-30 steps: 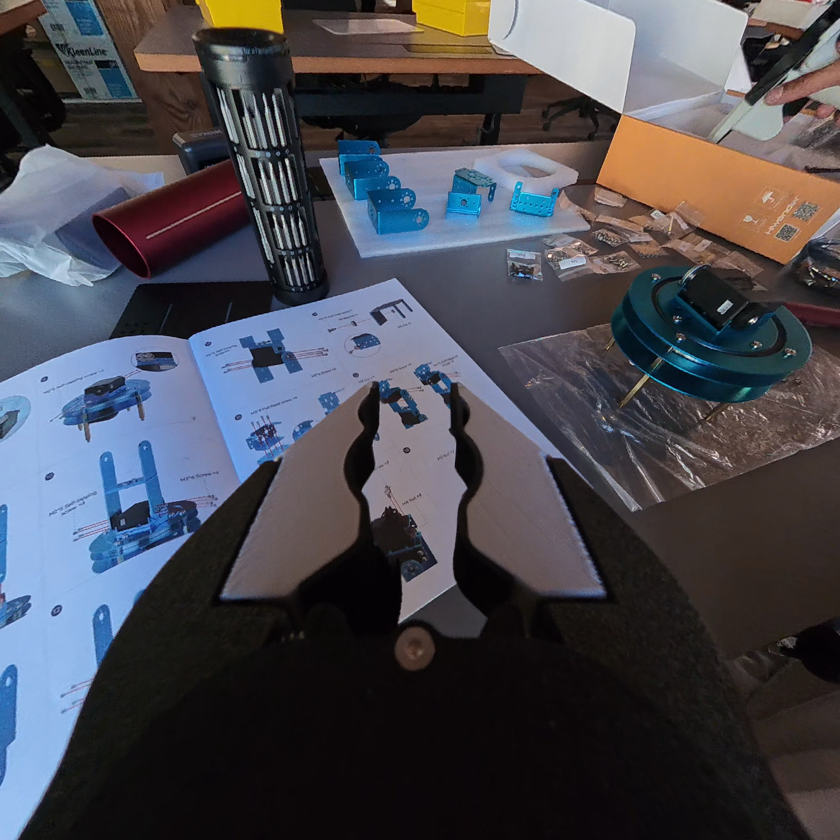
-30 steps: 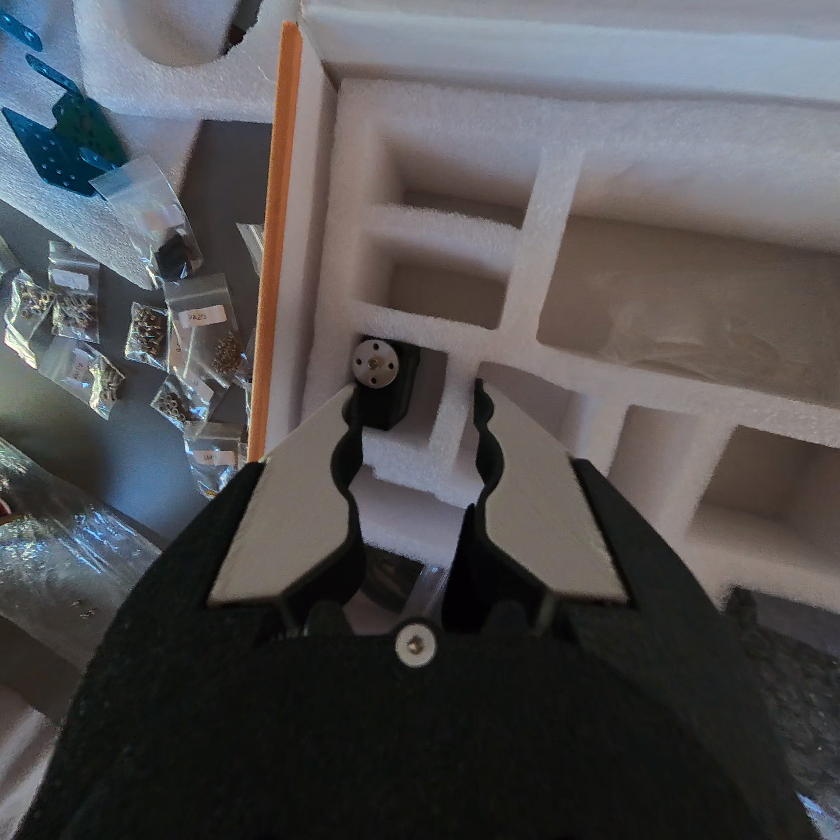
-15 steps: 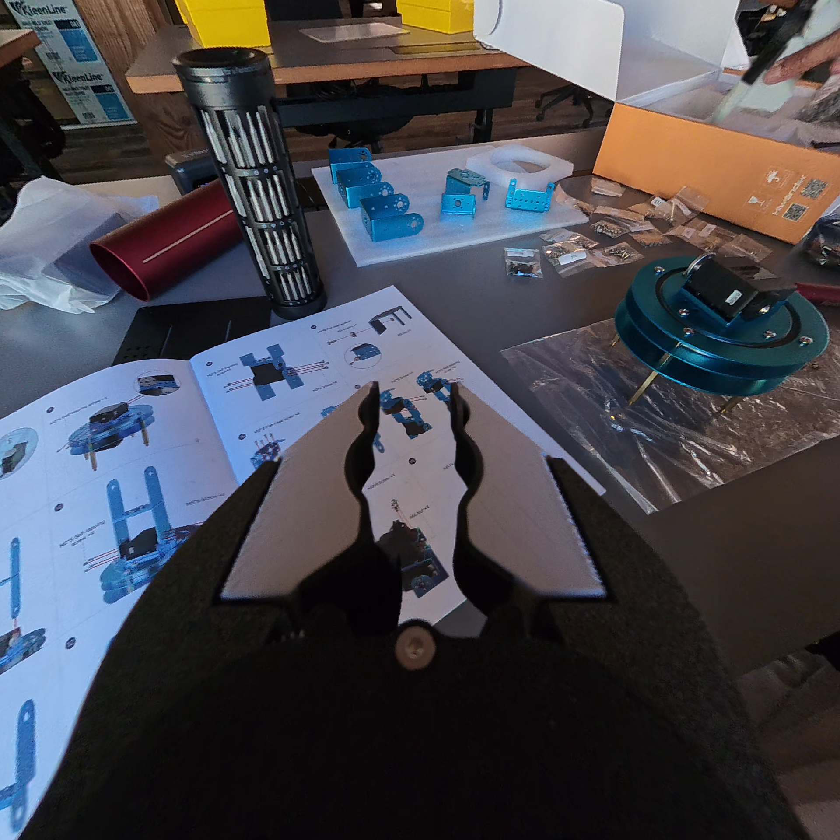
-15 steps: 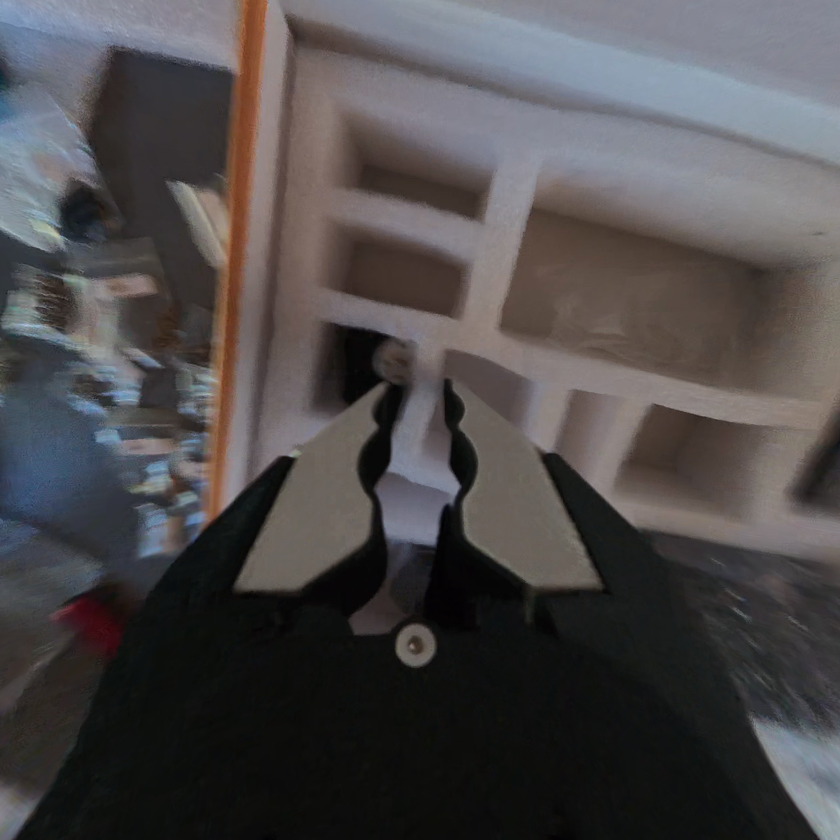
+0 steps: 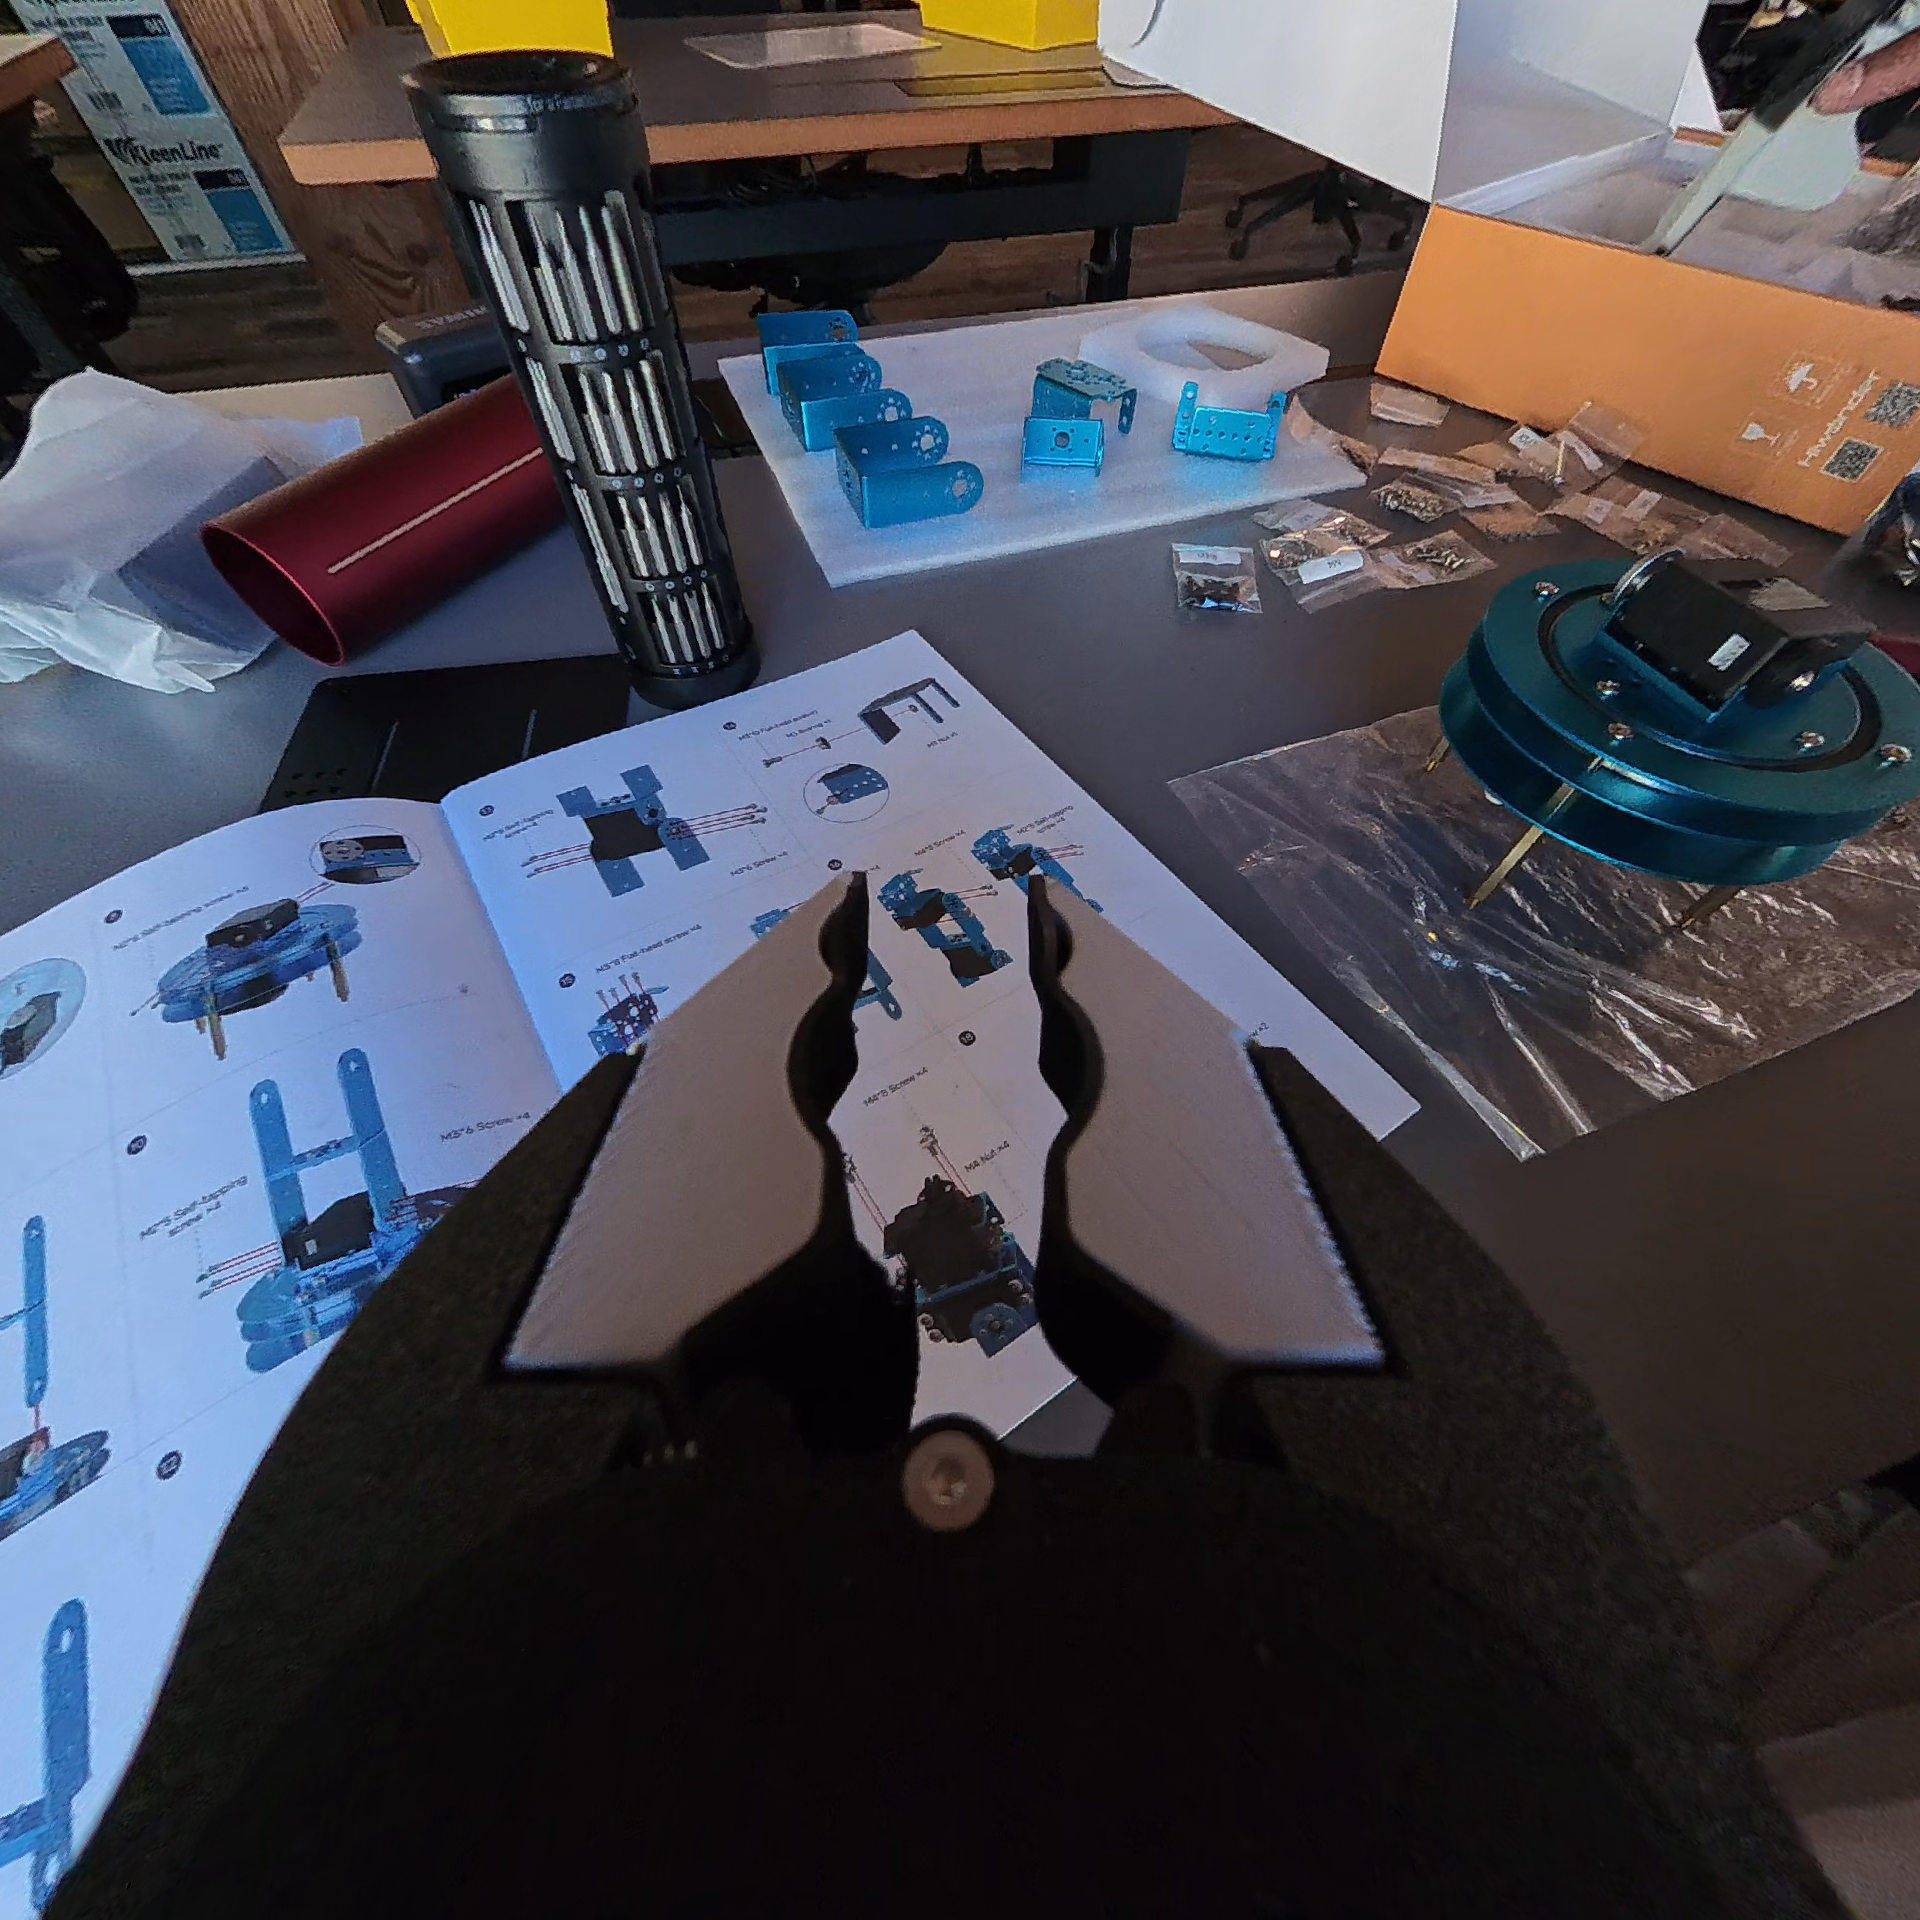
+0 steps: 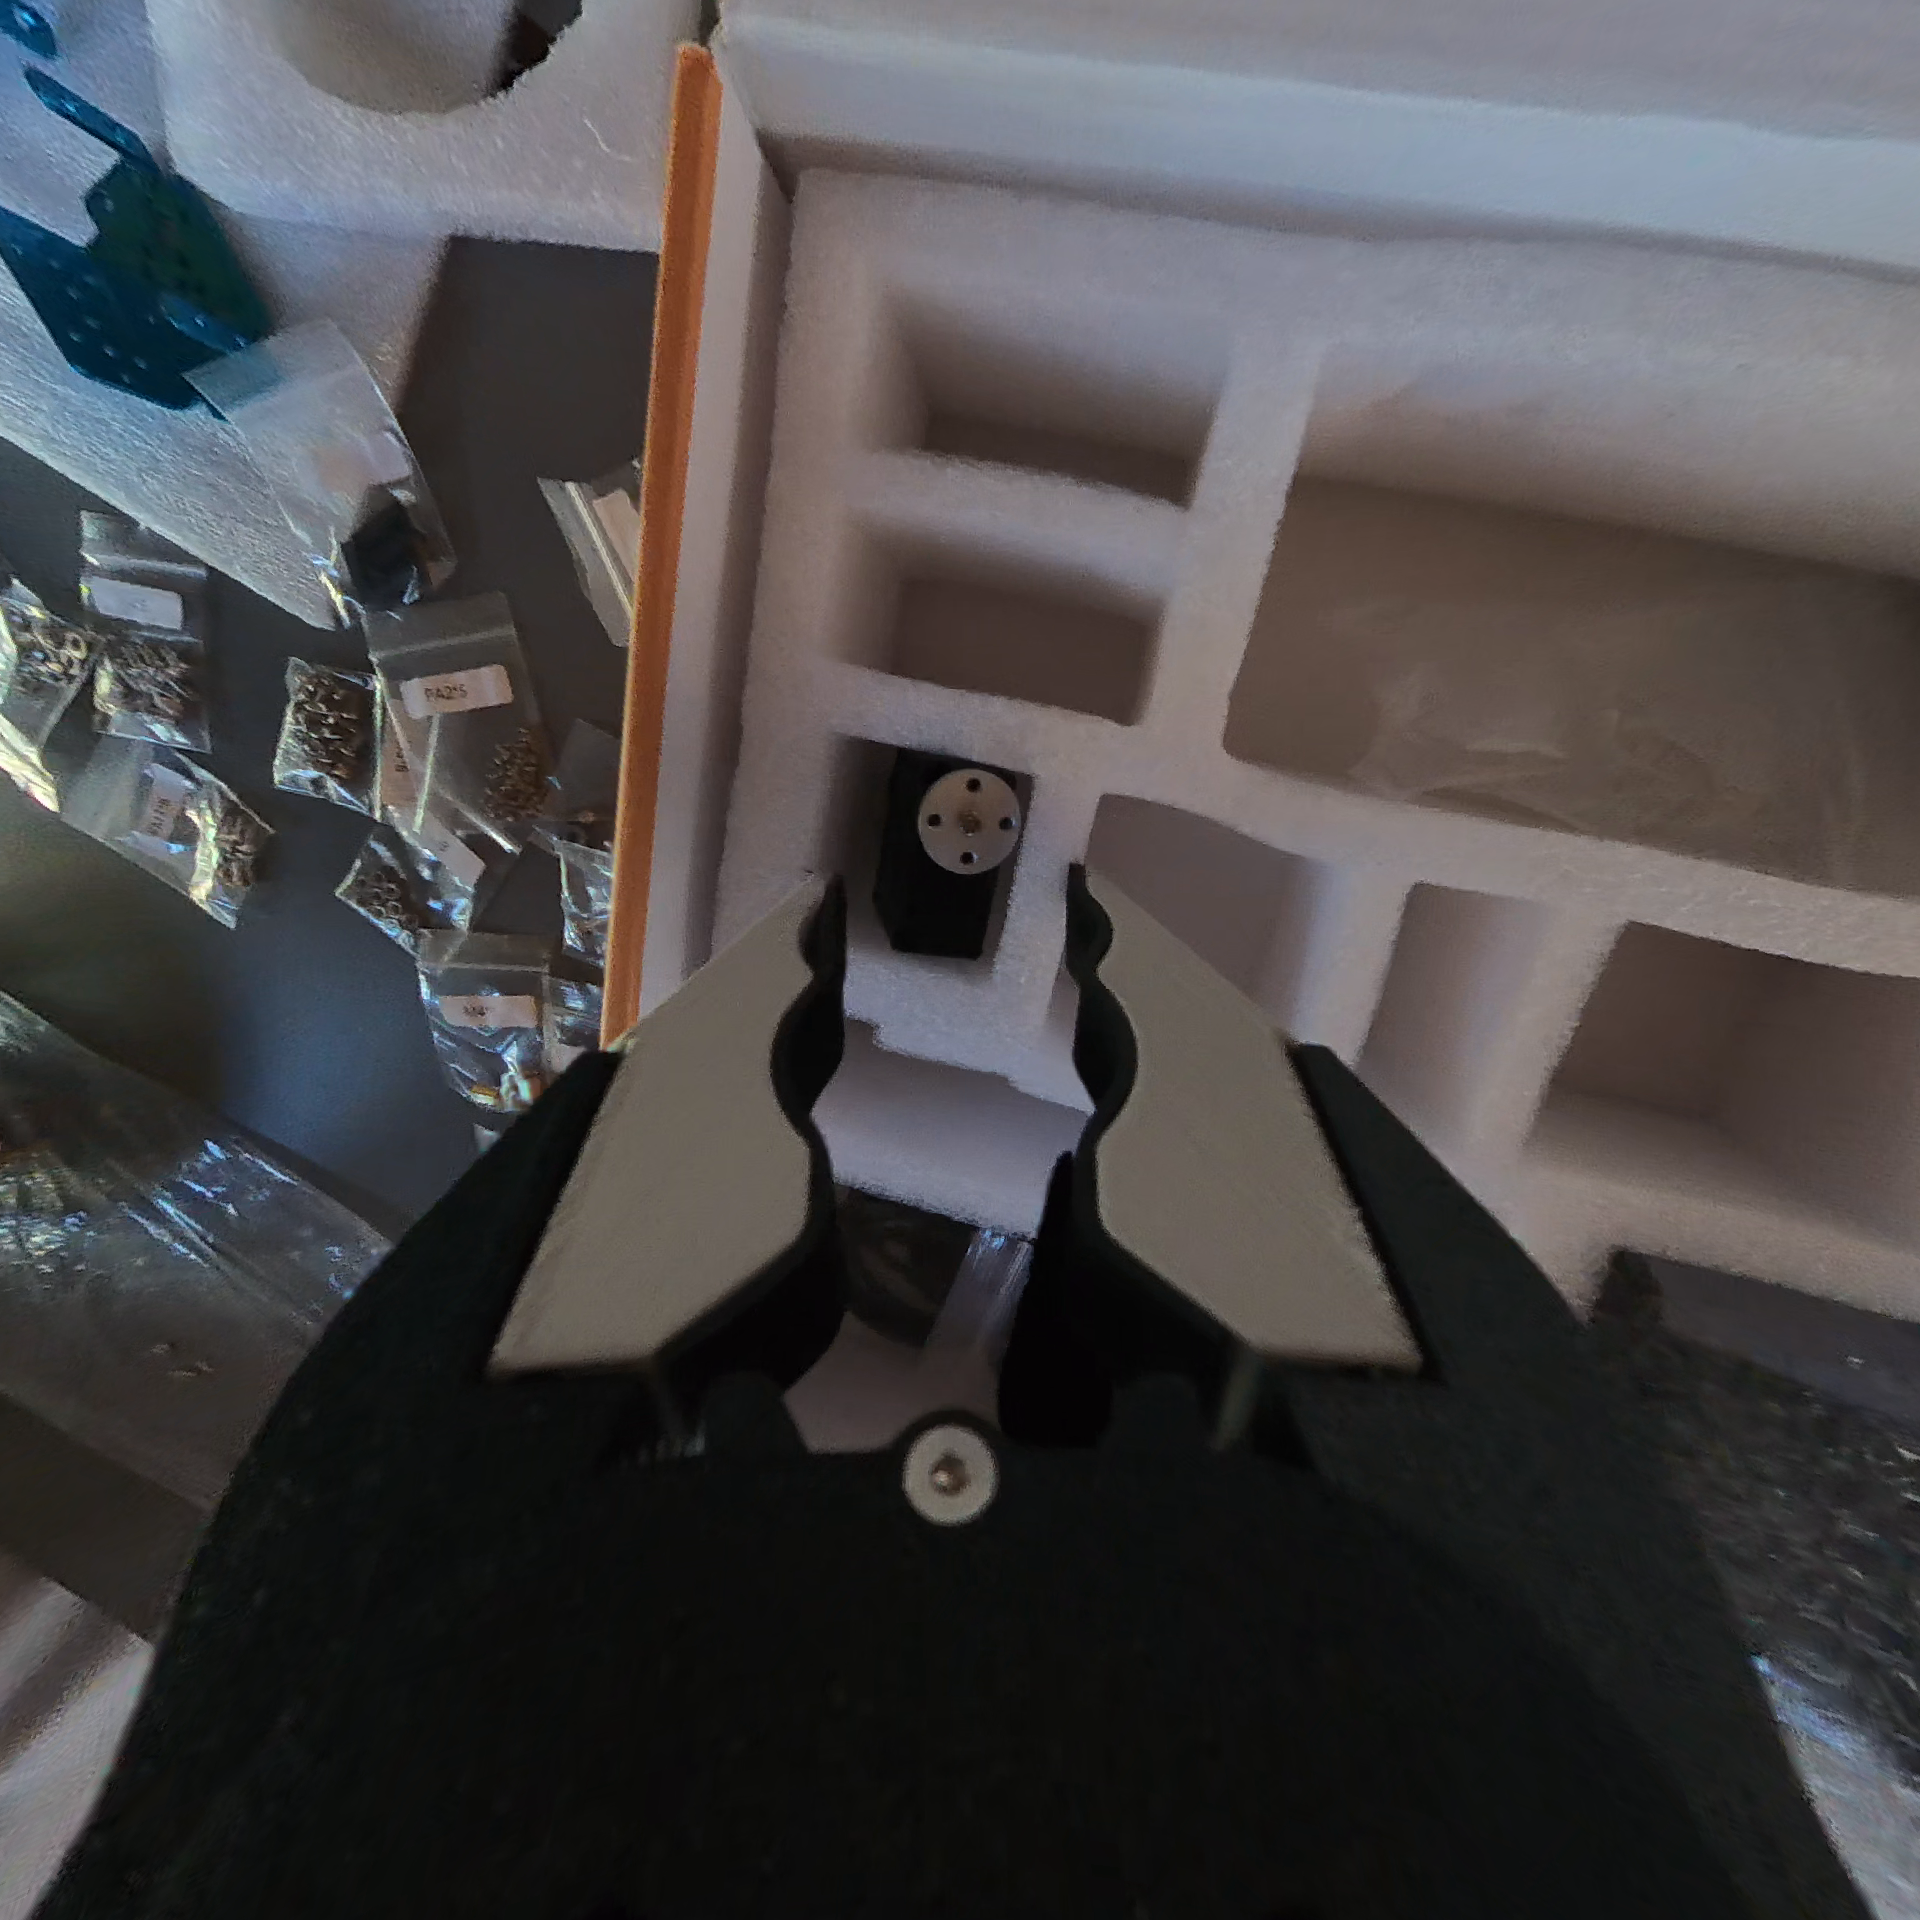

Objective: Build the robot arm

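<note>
My right gripper (image 6: 948, 883) is open and empty above a white foam insert (image 6: 1257, 436) inside an orange-edged box (image 6: 665, 520). A black servo motor (image 6: 951, 862) with a silver round horn sits in a foam pocket just beyond and between my fingertips, apart from them. My left gripper (image 5: 943, 888) is open and empty, hovering over an open instruction booklet (image 5: 416, 935) on the grey table. A round blue base (image 5: 1683, 769) with a black servo on top stands on clear plastic (image 5: 1538, 956) to its right.
A black slotted cylinder (image 5: 592, 374) and a red tube (image 5: 384, 530) stand behind the booklet. Blue brackets (image 5: 894, 457) lie on a white foam sheet. Small bags of screws (image 5: 1320, 561) lie by the orange box (image 5: 1621, 353), also in the right wrist view (image 6: 332, 717). One gripper's finger ends stand about 65 cm off the other's. The white foam insert (image 6: 1257, 436) is about 8 cm from my right fingertips.
My right gripper narrowed, then opened wider again, and shifted left so the servo now lies between its tips. My left gripper drew back slightly over the booklet.
</note>
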A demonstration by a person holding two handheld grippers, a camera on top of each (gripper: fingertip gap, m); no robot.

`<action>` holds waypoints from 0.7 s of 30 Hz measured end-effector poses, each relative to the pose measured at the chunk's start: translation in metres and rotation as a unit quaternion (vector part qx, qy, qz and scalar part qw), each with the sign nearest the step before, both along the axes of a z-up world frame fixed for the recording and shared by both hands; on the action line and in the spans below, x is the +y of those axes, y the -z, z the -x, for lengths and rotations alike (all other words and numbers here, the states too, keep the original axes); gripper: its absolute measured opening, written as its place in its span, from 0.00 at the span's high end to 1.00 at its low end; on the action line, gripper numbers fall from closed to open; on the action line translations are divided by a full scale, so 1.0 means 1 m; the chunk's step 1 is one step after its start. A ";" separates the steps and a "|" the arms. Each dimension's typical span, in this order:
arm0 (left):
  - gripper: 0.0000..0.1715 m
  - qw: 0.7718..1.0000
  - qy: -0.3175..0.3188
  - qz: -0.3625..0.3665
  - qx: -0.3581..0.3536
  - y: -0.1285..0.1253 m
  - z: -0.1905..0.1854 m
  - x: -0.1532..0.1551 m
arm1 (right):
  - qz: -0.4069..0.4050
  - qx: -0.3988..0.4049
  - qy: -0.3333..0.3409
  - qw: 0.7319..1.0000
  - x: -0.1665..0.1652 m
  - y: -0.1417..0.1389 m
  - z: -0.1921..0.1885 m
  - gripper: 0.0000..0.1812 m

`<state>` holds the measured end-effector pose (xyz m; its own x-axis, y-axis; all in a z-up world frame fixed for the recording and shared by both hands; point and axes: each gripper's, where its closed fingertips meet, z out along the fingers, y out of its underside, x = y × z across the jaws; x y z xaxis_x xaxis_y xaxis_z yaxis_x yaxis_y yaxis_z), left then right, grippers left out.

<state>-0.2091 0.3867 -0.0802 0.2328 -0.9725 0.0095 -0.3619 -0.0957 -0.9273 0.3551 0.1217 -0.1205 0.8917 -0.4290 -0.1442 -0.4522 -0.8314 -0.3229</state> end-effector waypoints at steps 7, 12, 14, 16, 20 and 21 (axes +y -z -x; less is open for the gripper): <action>0.83 1.000 -0.003 0.003 -0.006 -0.001 0.005 0.004 | 0.024 -0.019 -0.010 0.999 0.002 -0.003 0.004 0.76; 0.82 1.000 -0.008 0.003 -0.010 -0.002 0.009 0.008 | -0.014 -0.019 -0.006 1.000 0.008 -0.022 0.008 0.84; 0.83 1.000 -0.010 0.005 -0.013 -0.003 0.010 0.010 | 0.013 -0.014 -0.011 1.000 0.004 -0.013 0.010 0.83; 0.83 1.000 -0.007 0.008 -0.017 -0.004 0.009 0.009 | 0.043 -0.029 -0.013 0.999 -0.001 -0.003 0.006 0.83; 0.83 1.000 -0.004 0.005 -0.014 -0.001 0.009 0.008 | 0.048 -0.033 -0.003 0.998 0.002 0.000 0.003 0.84; 0.83 1.000 -0.004 0.005 -0.014 -0.001 0.009 0.008 | 0.054 -0.035 -0.003 0.998 0.001 0.002 0.004 0.84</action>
<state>-0.2185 0.3946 -0.0794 0.2400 -0.9704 0.0259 -0.3357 -0.1080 -0.9358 0.3514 0.1228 -0.1226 0.9010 -0.4325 -0.0344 -0.4257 -0.8658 -0.2630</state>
